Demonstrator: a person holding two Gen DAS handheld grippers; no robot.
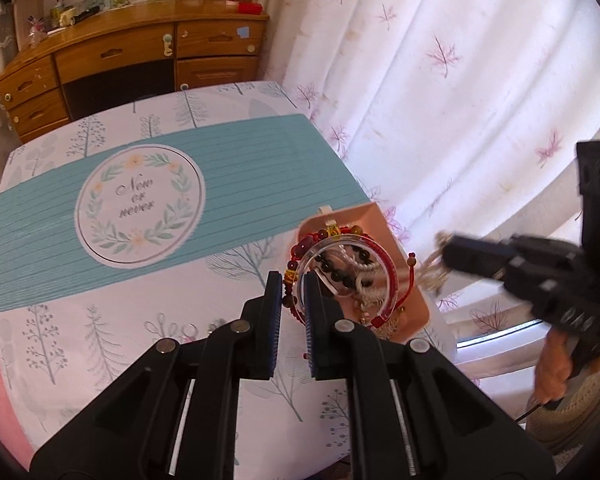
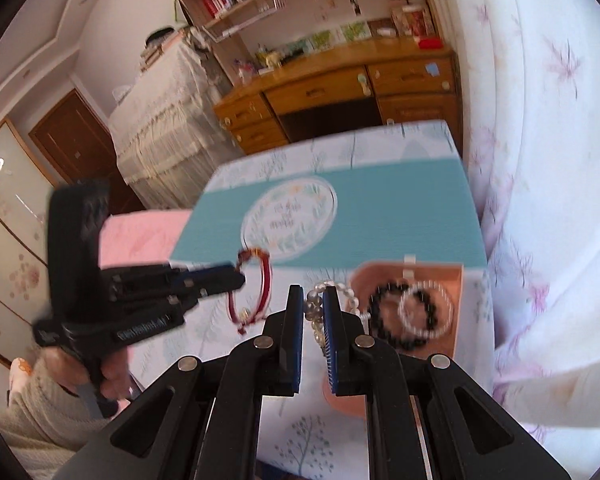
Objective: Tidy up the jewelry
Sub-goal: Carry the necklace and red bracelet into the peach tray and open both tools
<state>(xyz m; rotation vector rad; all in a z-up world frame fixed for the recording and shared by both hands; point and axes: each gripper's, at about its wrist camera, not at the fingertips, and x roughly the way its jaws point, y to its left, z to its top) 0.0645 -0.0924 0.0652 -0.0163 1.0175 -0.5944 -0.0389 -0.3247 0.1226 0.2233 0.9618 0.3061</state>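
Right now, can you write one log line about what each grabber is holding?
left gripper: shut on red cord bracelet | right gripper: shut on white pearl strand | pink jewelry box: open, holds black bead bracelet

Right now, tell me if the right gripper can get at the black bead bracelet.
Probably not yet: the right gripper is shut on a pearl strand, though the black bead bracelet lies exposed nearby.
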